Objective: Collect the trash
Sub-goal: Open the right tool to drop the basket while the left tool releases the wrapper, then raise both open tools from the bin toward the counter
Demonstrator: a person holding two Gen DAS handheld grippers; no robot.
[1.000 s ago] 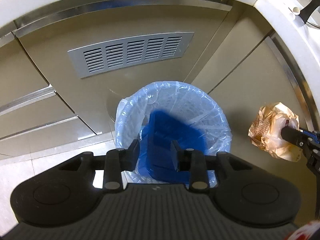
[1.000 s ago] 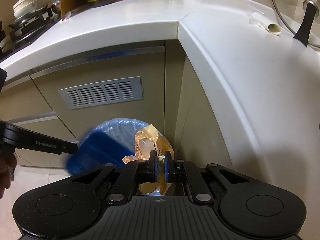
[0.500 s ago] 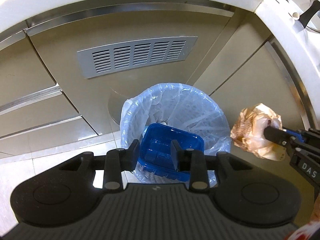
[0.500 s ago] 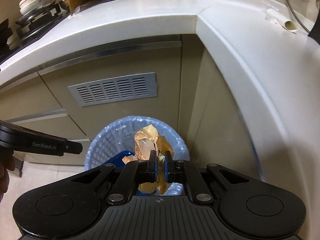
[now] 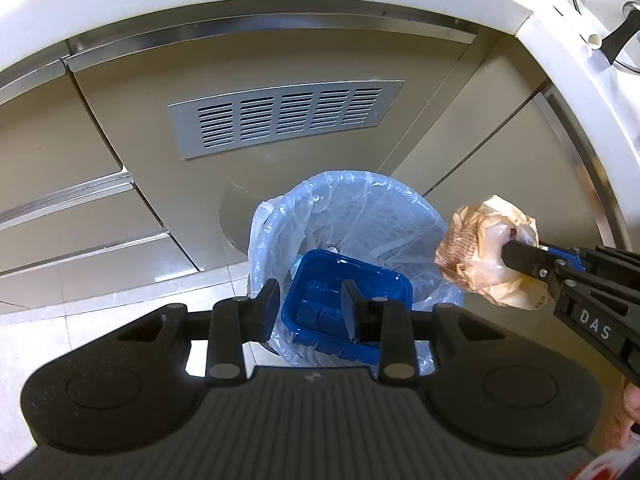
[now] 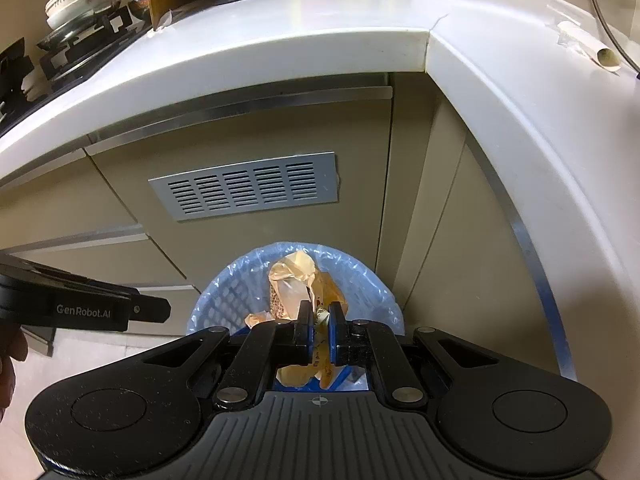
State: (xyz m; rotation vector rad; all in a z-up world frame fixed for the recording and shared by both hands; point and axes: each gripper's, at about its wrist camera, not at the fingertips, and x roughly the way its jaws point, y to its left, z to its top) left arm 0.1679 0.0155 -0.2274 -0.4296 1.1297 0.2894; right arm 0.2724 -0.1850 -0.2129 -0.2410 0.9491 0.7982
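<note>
Looking down from the left wrist view, the left hand-held gripper [image 5: 308, 306] hangs over a round bin lined with a pale blue plastic bag [image 5: 276, 224]. Its jaws stand apart and hold nothing. A blue square plastic tray [image 5: 320, 276] lies inside the bin. At the right, the right hand-held gripper [image 5: 510, 252] pinches a crumpled brown paper wrapper [image 5: 476, 248] just beside the bin's rim.

From the right wrist view, the right hand-held gripper [image 6: 318, 334] is clenched tight on the wrapper [image 6: 294, 280], above the bin [image 6: 216, 292]. The white desk [image 6: 500, 92] curves above grey cupboard doors with a silver vent [image 6: 244, 186].
</note>
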